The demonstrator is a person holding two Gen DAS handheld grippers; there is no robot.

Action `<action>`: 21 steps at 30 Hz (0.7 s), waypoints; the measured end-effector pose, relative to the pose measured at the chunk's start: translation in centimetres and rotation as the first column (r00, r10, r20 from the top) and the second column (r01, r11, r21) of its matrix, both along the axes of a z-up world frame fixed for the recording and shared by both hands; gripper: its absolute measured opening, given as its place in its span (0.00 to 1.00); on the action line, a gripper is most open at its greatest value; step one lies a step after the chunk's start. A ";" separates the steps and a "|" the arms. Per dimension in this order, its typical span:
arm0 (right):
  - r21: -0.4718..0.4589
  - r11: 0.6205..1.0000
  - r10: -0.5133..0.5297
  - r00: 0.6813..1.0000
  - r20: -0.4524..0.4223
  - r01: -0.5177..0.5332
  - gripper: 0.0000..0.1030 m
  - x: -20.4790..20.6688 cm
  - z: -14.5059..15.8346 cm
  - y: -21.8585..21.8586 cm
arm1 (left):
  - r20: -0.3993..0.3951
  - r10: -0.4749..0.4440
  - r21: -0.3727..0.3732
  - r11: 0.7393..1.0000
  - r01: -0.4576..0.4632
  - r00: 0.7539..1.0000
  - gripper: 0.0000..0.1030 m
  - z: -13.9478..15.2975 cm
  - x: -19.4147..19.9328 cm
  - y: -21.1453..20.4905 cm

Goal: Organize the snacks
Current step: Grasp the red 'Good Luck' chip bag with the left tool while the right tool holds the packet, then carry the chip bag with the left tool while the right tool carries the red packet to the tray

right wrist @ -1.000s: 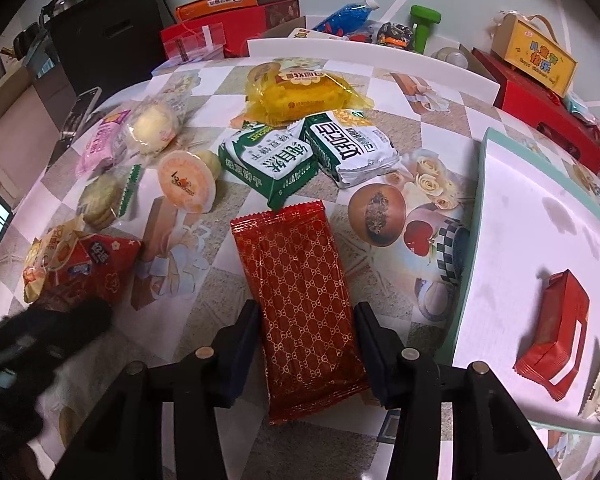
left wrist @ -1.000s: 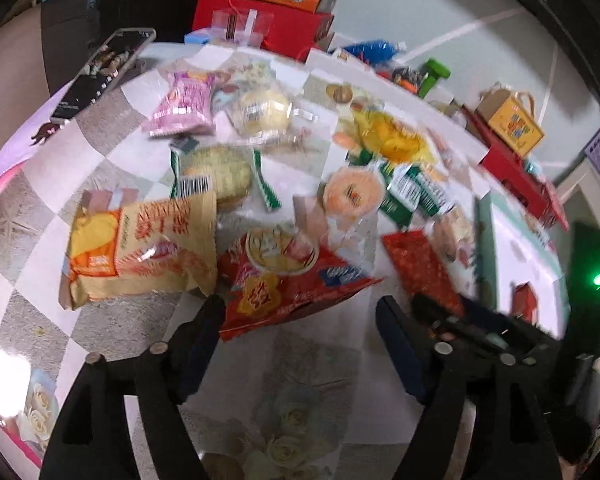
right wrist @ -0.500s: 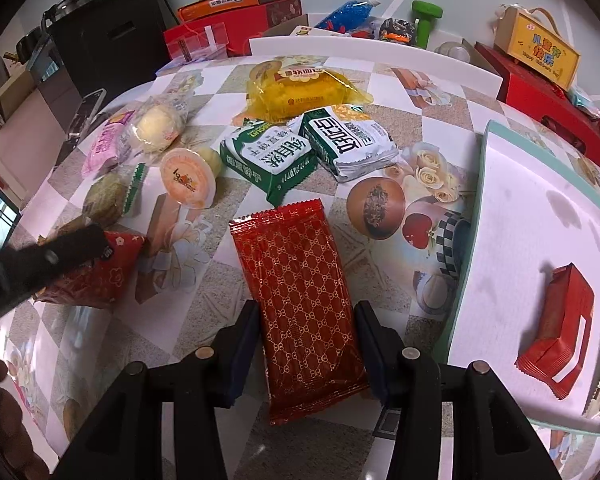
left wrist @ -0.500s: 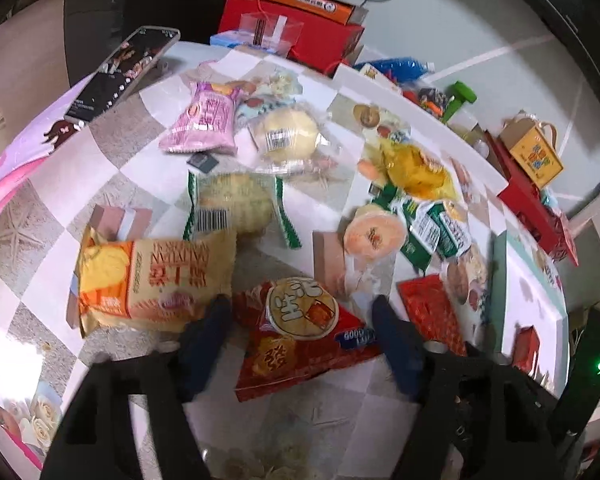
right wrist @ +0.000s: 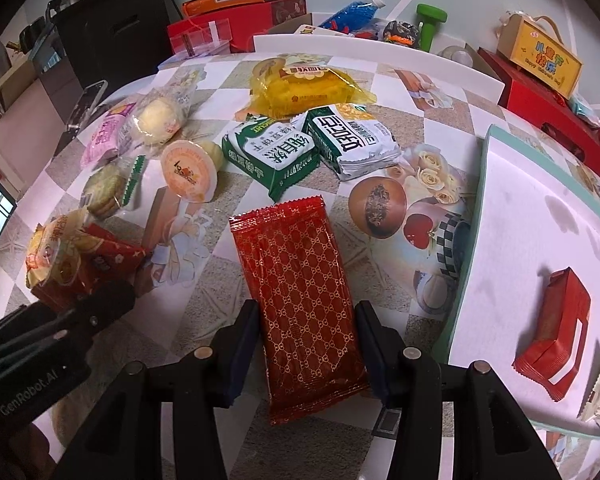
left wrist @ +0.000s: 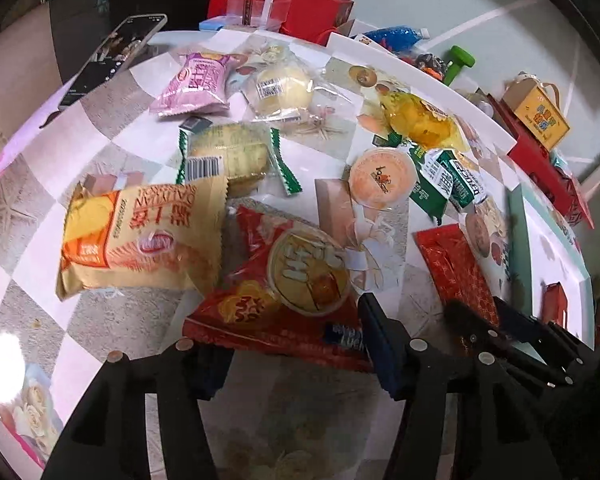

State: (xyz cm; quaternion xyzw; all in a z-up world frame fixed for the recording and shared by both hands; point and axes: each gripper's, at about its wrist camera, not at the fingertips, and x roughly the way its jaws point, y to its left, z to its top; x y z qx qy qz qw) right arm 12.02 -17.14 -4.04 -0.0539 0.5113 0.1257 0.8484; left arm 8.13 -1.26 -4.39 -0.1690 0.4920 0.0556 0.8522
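Many snack packets lie on the patterned table. My right gripper (right wrist: 306, 346) is open, its fingers on either side of a red packet with a gold pattern (right wrist: 300, 280), which lies flat on the table; it also shows in the left wrist view (left wrist: 456, 272). My left gripper (left wrist: 288, 350) is open around the near edge of a red crisps bag (left wrist: 284, 292), seen from the right wrist as well (right wrist: 96, 260). A yellow-orange bag (left wrist: 140, 240) lies left of the crisps bag and touches it.
A white tray with a teal rim (right wrist: 500, 208) at the right holds a small red packet (right wrist: 556, 336). Two green-white packs (right wrist: 312, 148), a yellow bag (right wrist: 304, 88), a jelly cup (right wrist: 188, 170), wrapped buns and a pink packet (left wrist: 192, 84) lie further back. Boxes stand behind the table.
My left gripper has moved forward until its fingers flank the near edge of the red crisps bag. The right gripper and the red packet have stayed put.
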 end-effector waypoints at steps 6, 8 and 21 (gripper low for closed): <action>-0.003 1.000 0.002 1.000 0.004 -0.002 0.49 0.0 0.1 0.0 | 0.009 0.008 -0.008 1.000 -0.008 1.000 0.45 0.0 -0.2 0.7; 0.008 1.000 0.000 1.000 0.003 0.000 0.49 -0.1 0.3 -0.1 | 0.019 0.006 -0.023 1.000 -0.006 1.000 0.44 0.1 -0.3 0.8; 0.042 0.999 -0.016 1.000 0.017 0.015 0.48 -0.2 1.3 -0.9 | 0.081 -0.024 -0.086 0.996 0.031 0.996 0.42 1.2 -0.4 0.5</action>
